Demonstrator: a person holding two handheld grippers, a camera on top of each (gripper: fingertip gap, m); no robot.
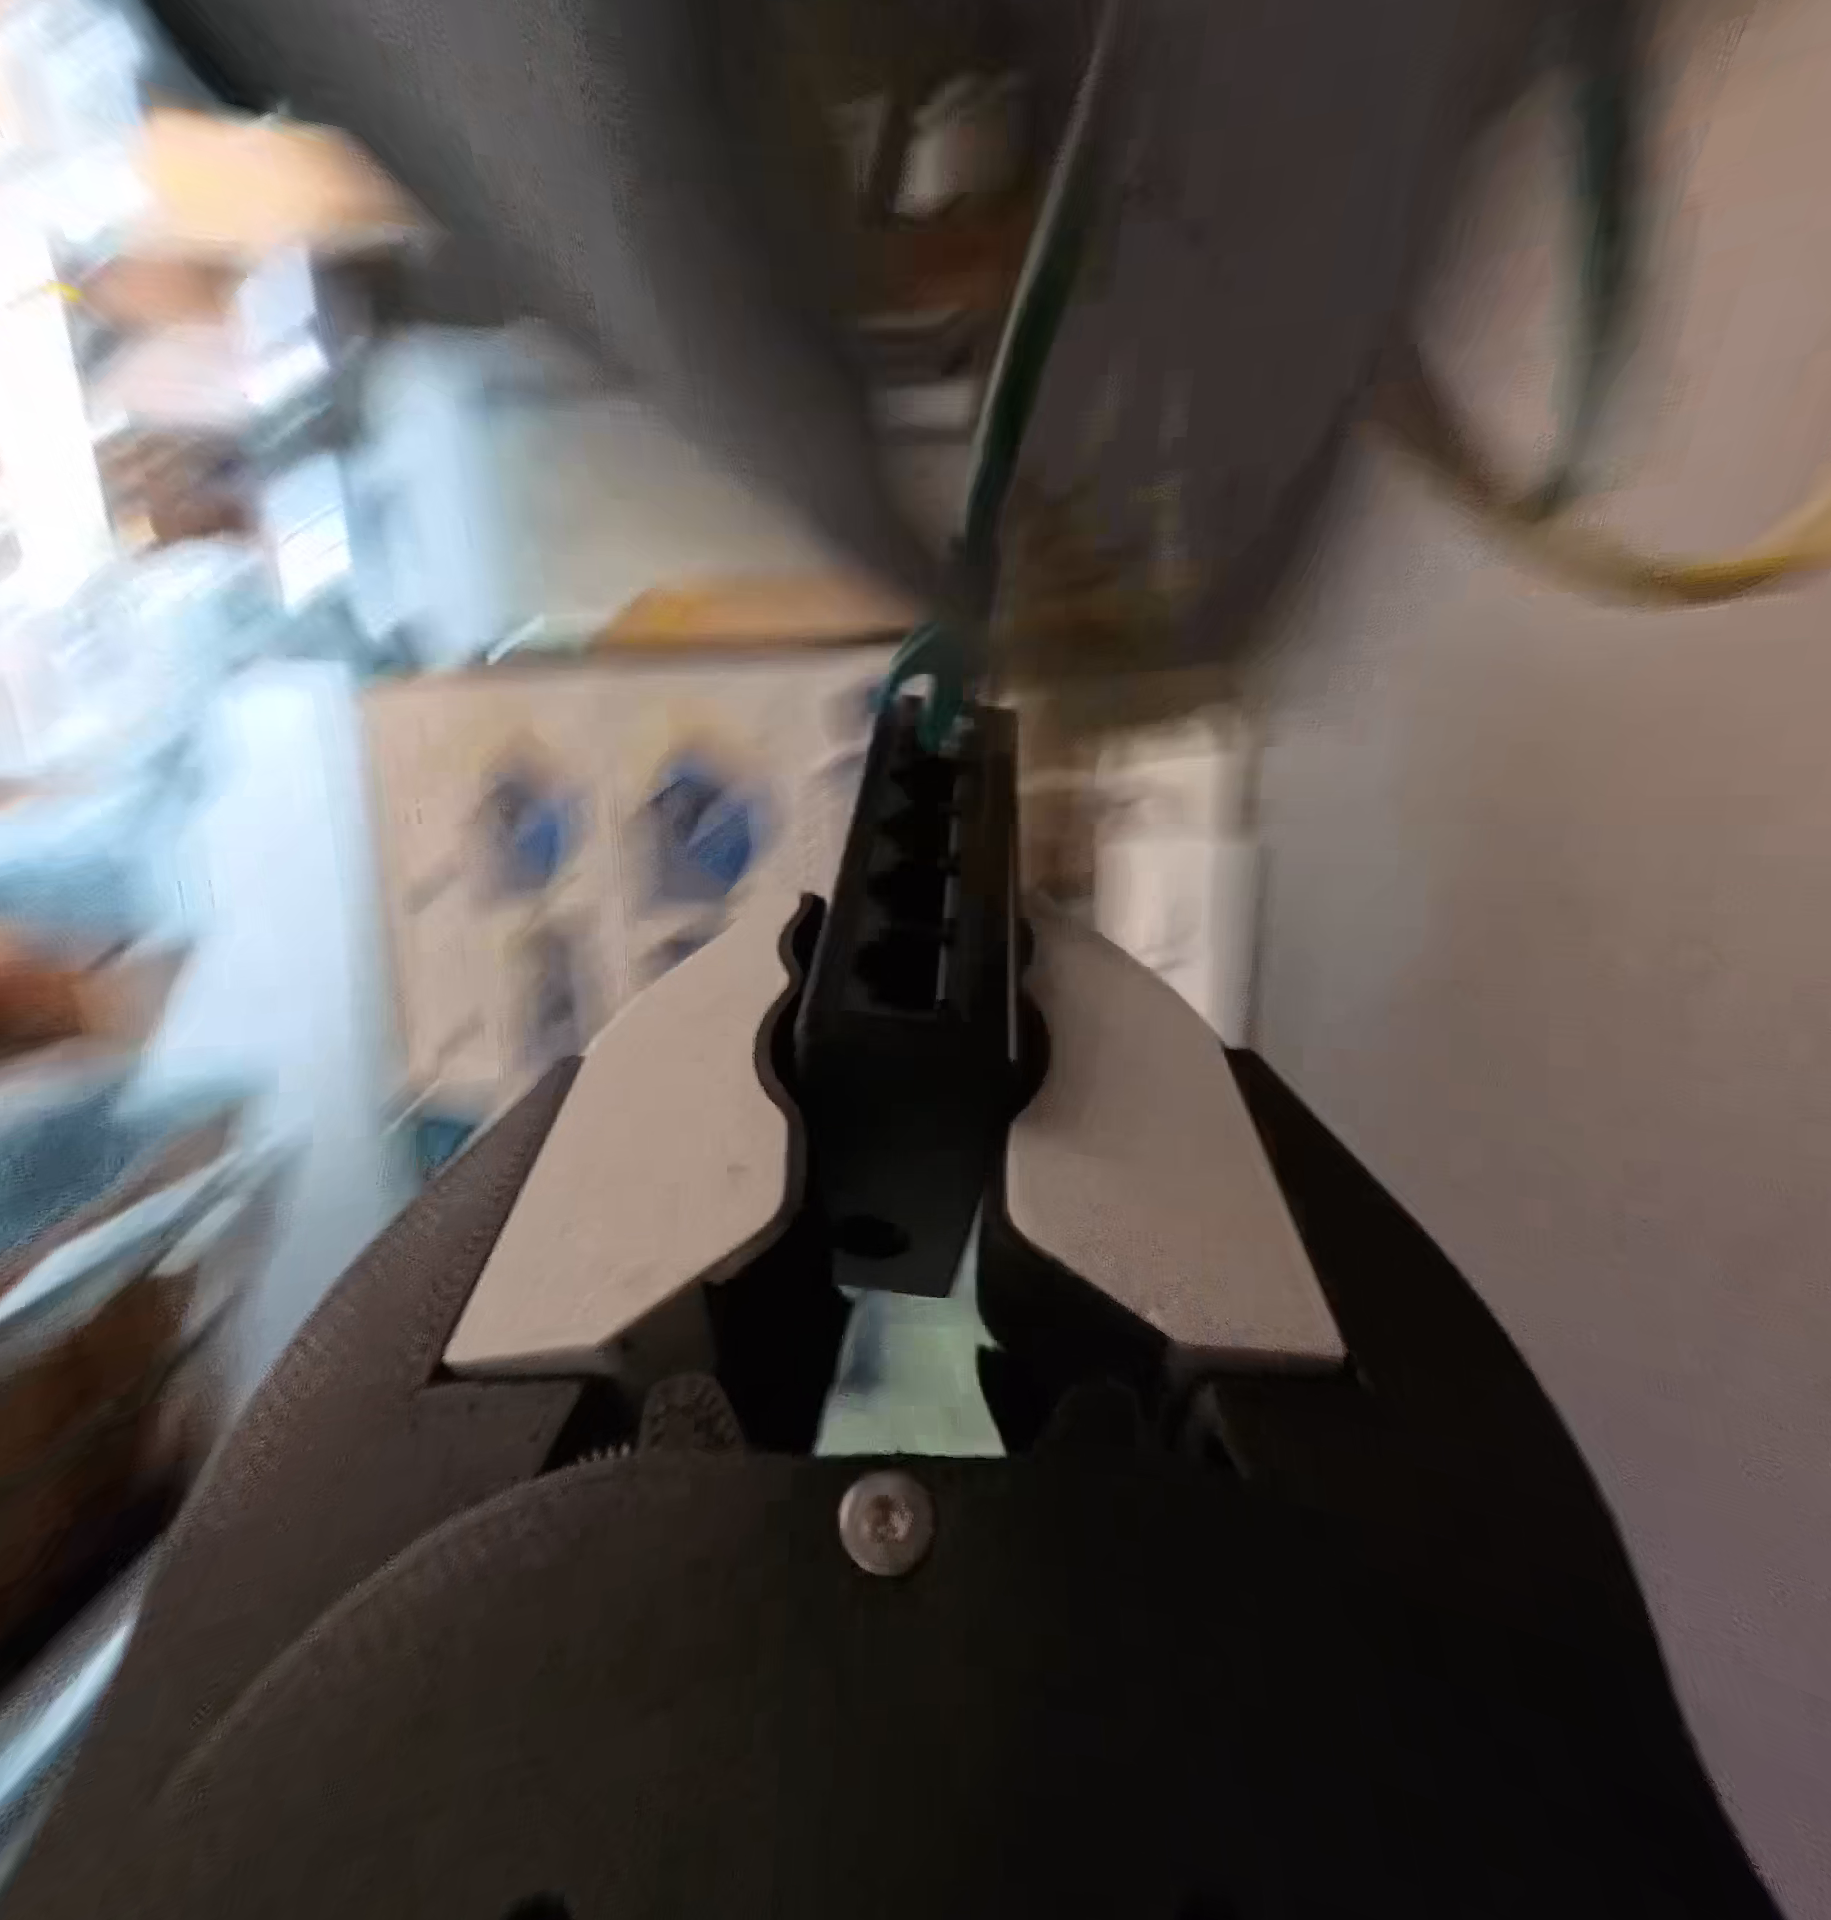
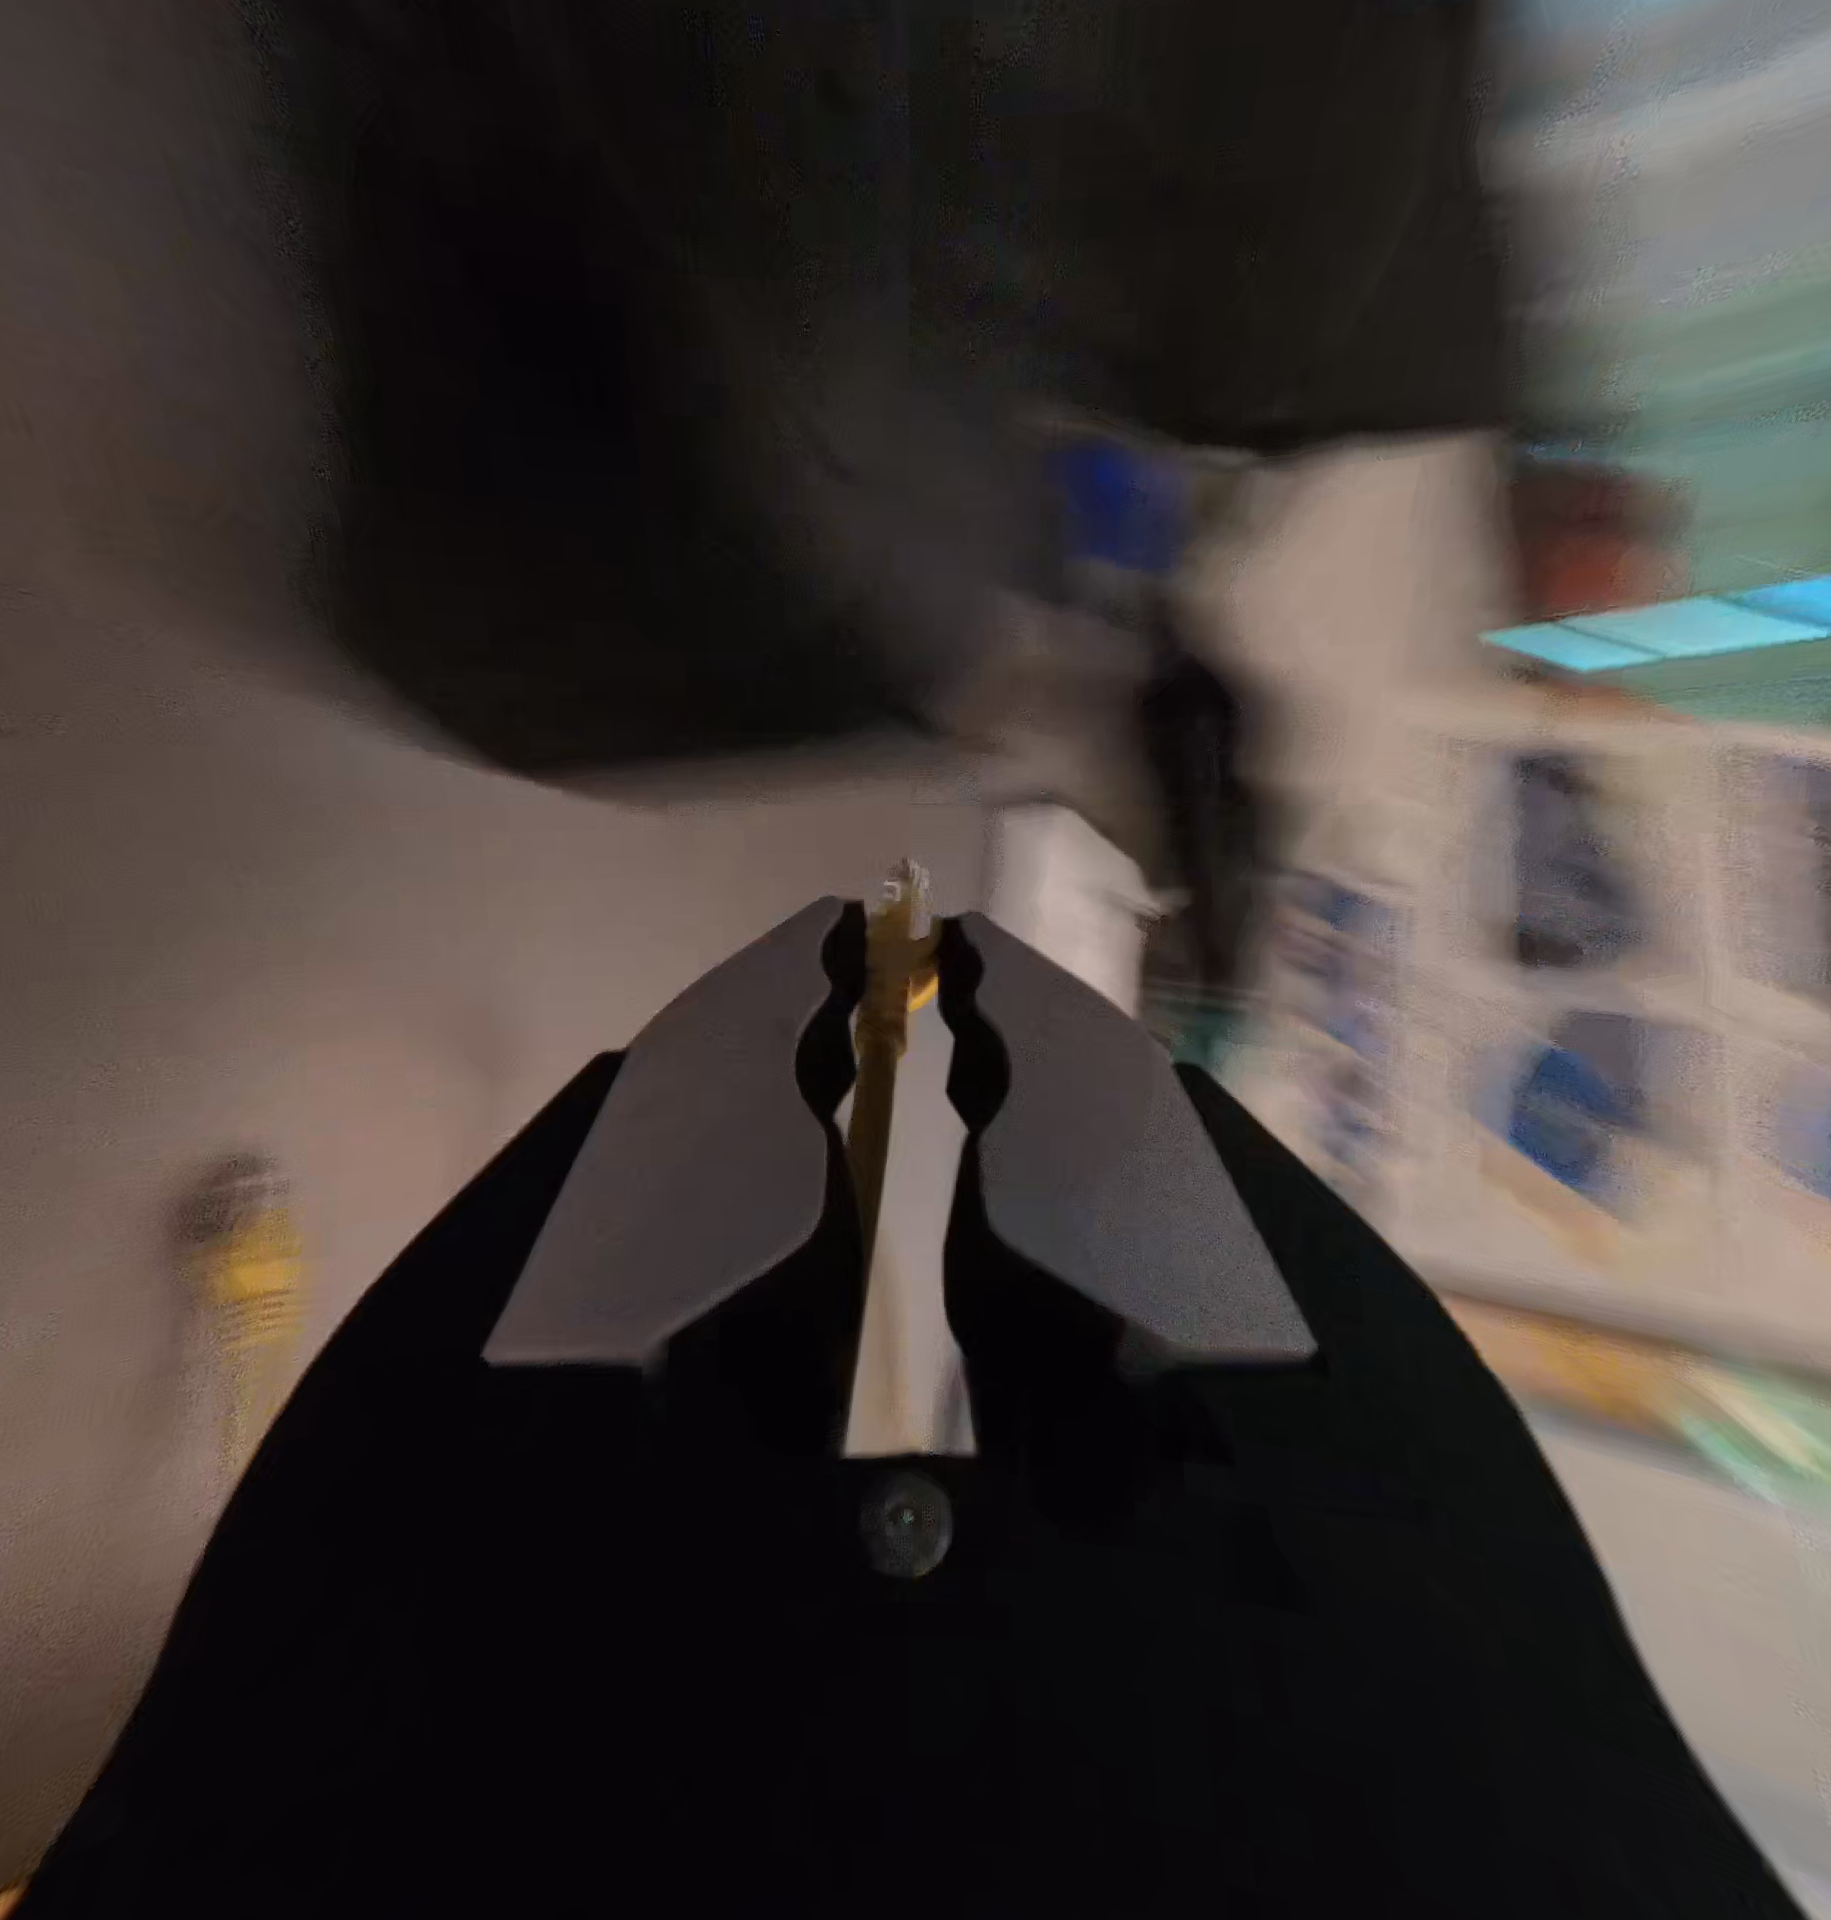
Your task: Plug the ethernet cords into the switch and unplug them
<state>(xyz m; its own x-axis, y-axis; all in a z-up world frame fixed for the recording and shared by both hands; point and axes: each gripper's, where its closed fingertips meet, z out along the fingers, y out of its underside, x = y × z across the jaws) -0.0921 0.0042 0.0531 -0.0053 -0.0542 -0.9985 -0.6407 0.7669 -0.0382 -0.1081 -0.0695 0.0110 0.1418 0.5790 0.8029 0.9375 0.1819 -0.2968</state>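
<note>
Left gripper (image 1: pixel 916 997) clamped across the black switch (image 1: pixel 911 1039), held on edge, port row facing the camera, probably so the ports stay reachable. Green cord (image 1: pixel 1004 488) sits at the far port. Right gripper (image 2: pixel 895 930) pinched on the yellow cord (image 2: pixel 875 1049) just behind its clear plug (image 2: pixel 903 896), tip protruding for insertion. Backgrounds motion-blurred; both in transit.

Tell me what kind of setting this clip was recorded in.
Probably an indoor storeroom or lab, though motion blur hides much. Stacked white boxes with blue prints stand behind a pale tabletop, and the left gripper holds a black switch, the right gripper a yellow cord.
</note>
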